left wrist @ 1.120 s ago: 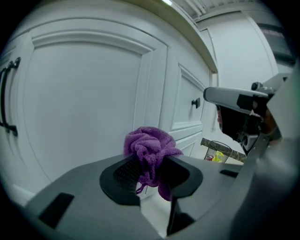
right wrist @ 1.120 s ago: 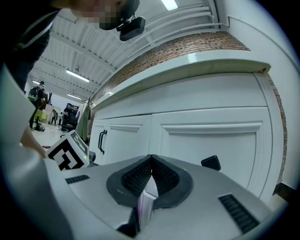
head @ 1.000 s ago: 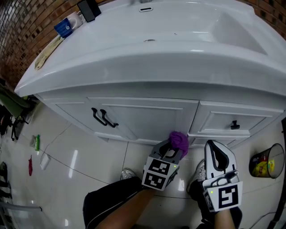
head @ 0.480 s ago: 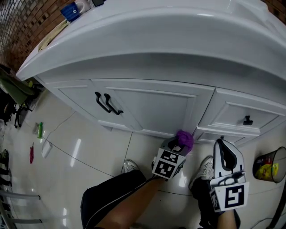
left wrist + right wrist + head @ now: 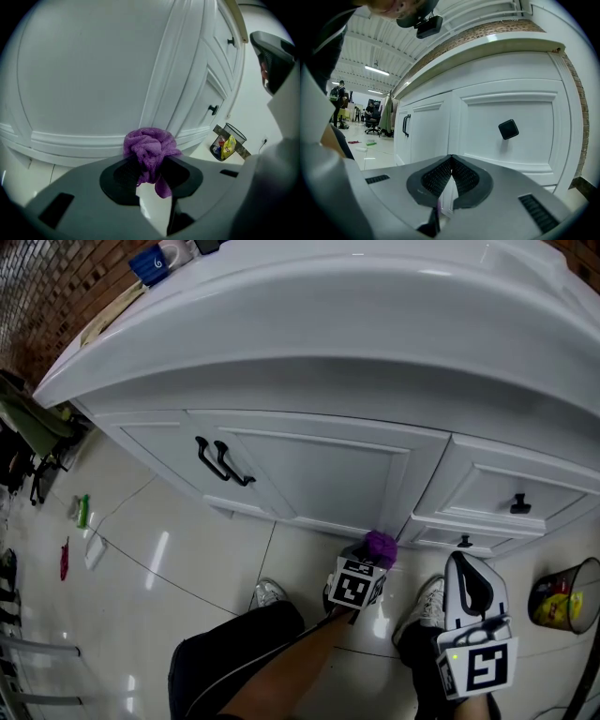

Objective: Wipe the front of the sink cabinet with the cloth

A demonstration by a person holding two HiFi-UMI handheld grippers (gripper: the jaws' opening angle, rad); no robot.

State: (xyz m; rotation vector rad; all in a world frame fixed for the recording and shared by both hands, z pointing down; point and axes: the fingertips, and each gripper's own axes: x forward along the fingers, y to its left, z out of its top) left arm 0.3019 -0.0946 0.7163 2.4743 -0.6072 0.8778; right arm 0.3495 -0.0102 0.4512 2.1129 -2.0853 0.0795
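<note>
Our left claw has slid a little lower in the last half second. It carries the purple cloth down to the bottom rail of the cabinet door, beside the upright strip that divides the door from the drawers. The claw is clamped on the bunched cloth, whose front sits against the rail or just off it; we cannot tell which. Our right claw is closed on nothing and hangs well clear, facing the drawer knob. The white paint shows no wipe marks, so we cannot read what is already done. We judge this downward stroke to be ending, with the drawer fronts and the door with the black handles possibly still to wipe.
</note>
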